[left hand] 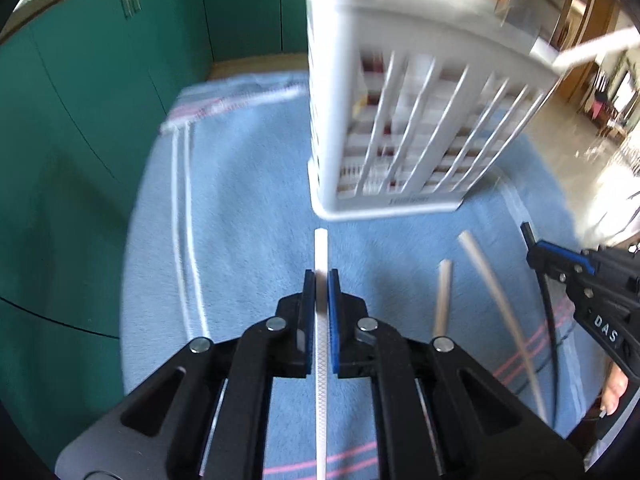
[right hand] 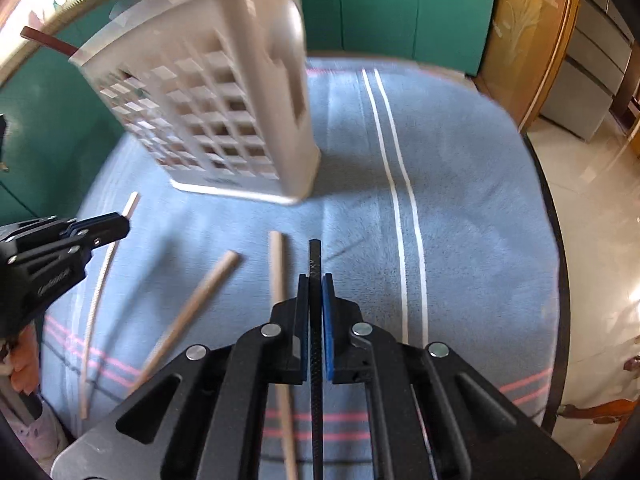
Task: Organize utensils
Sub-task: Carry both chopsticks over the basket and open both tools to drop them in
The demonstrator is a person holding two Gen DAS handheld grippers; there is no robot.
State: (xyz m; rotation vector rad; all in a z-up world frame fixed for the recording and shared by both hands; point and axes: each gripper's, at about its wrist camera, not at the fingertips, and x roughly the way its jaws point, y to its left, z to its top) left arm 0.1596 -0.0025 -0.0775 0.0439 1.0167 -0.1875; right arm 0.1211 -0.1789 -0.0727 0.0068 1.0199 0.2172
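Observation:
My left gripper (left hand: 321, 276) is shut on a white textured chopstick (left hand: 321, 248), whose tip pokes out ahead of the blue pads. It hangs above a blue towel (left hand: 248, 200), just short of a white slotted utensil basket (left hand: 400, 128). My right gripper (right hand: 316, 280) is shut on a black chopstick (right hand: 315, 256), also lifted over the towel. The basket (right hand: 224, 120) stands ahead and to the left of it. Each view shows the other gripper at its edge: the right gripper (left hand: 536, 256) and the left gripper (right hand: 120, 224) with its white chopstick (right hand: 96, 304).
Two wooden chopsticks (right hand: 200, 300) (right hand: 277, 264) lie on the towel between the grippers. A brown handle (right hand: 48, 42) sticks out of the basket top. Green cabinet doors (left hand: 100, 120) stand behind the table. The dark table edge (right hand: 560, 280) curves on the right, with floor beyond.

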